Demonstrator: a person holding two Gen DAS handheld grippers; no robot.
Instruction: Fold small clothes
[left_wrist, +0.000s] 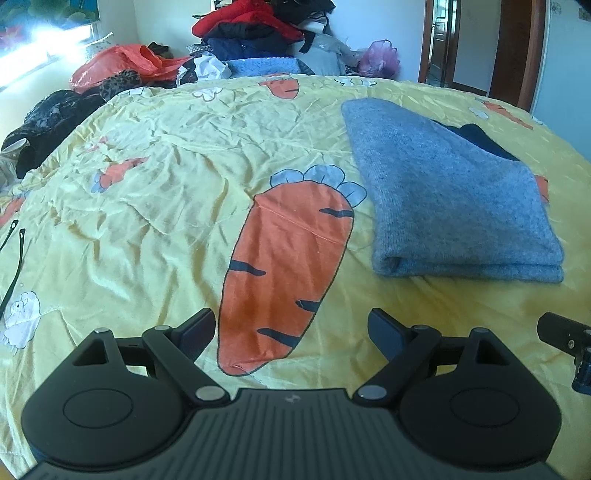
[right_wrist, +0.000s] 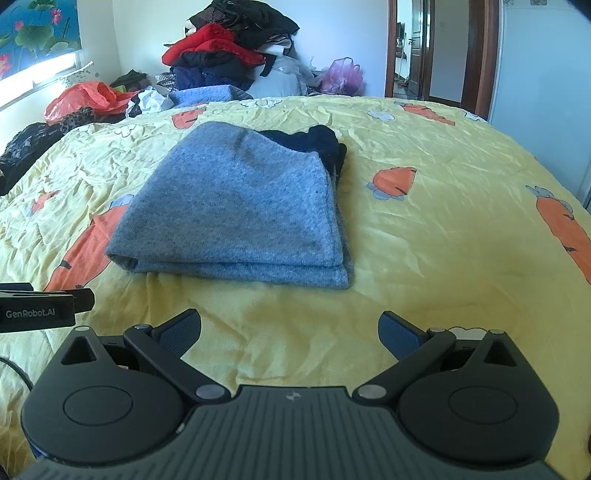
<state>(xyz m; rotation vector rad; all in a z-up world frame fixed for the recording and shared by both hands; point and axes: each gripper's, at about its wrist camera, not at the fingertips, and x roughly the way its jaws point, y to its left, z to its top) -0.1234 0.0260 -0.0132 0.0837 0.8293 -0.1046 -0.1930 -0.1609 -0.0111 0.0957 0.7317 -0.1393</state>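
The left gripper (left_wrist: 291, 332) hovered low over the bed (left_wrist: 155, 177), its jaws spread wide and holding nothing; between them showed only the yellow quilt and a large printed carrot (left_wrist: 284, 269). The right gripper (right_wrist: 290, 334) hung the same way, jaws wide apart and empty, over bare yellow cloth.

The grey knit (right_wrist: 236, 206) lay folded flat on the quilt, its doubled edge facing the grippers. In the right wrist view it sat at 12 o'clock from the jaws, a little toward 11, apart from them. In the left wrist view the same knit (left_wrist: 454, 195) lay at about 1 o'clock, just beside the carrot's leafy top. A dark garment (right_wrist: 314, 142) poked out from under the knit's far right corner, touching it.

The tip of the right gripper showed at the 3 o'clock edge of the left view, and the left gripper's body showed at 9 o'clock in the right view.

At the far end of the bed, around 12 o'clock, stood a heap of clothes (right_wrist: 229, 40) in red, black and navy. A red bag (right_wrist: 81, 98) lay at 10 o'clock, and a pink bag (right_wrist: 341, 75) near the doorway (right_wrist: 410, 48) at 1 o'clock.
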